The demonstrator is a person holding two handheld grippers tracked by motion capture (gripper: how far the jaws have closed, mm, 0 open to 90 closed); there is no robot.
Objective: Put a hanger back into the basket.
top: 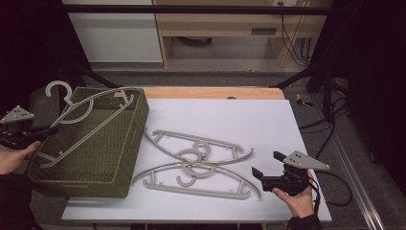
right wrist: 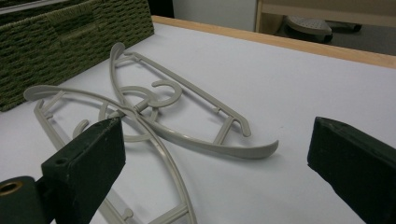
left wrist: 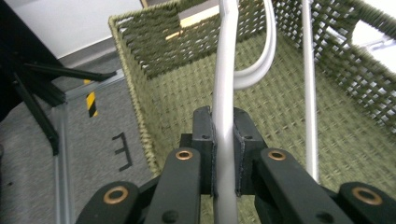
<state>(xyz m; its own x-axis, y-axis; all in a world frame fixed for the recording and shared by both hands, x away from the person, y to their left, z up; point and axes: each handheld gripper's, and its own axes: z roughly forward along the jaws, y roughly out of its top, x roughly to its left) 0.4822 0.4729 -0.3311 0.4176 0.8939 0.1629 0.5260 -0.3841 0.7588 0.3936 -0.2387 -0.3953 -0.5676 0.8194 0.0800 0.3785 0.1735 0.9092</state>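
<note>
Fingers (left wrist: pixel 205 135) tight on grey hanger (left wrist: pixel 225 84), green basket (left wrist: pixel 140 93) below.

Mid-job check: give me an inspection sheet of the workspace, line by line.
Surface: white table, wooden far edge.
Job's things: held hanger tilted over the green woven basket; two hangers crossed on the table.
Clutter: nothing seen.
Grippers: left gripper shut on the held hanger; right gripper open beside the two hangers.
Cables: black cable trailing from the right gripper.
Surroundings: wooden furniture behind.
</note>
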